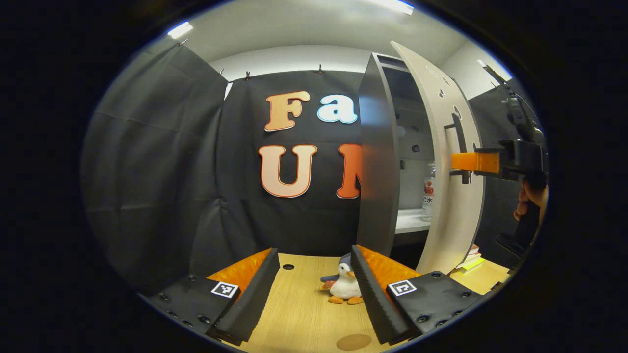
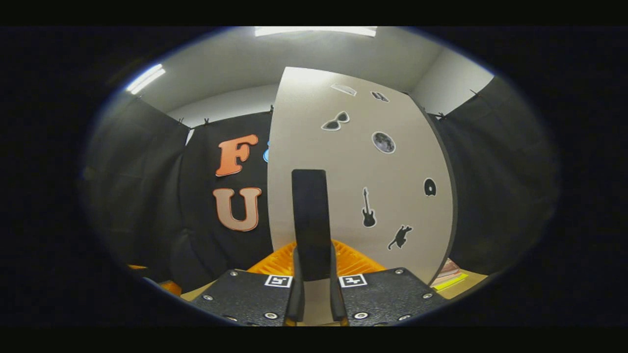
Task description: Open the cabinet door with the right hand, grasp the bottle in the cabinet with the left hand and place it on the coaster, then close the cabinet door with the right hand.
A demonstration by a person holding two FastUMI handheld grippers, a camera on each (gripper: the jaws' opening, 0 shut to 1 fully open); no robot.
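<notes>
My left fingers (image 1: 314, 289): two, spread wide apart with nothing between them, low over the wooden surface (image 1: 304, 314).
Toy penguin (image 1: 343, 285): one, sitting on the surface just inside my left gripper's right-hand finger.
Coaster (image 1: 353, 341): one brown disc, flat on the surface, at the bottom of the left gripper view.
Cabinet (image 1: 378, 162): one, grey, standing on the surface, its door (image 1: 441, 162) swung partly out.
Bottle (image 1: 428, 191): one, clear, red label, upright on the white shelf inside, seen through the gap between cabinet side and door.
Door handle (image 2: 310, 223): one black bar.
My right fingers (image 2: 314, 289): two, clamped on the handle from both sides.
Door stickers: seven counted in the right gripper view, a guitar (image 2: 368, 210) among them.
Books (image 1: 470, 261): small stack on the surface behind the door.
Room: black cloth walls, white ceiling, strip lights.
</notes>
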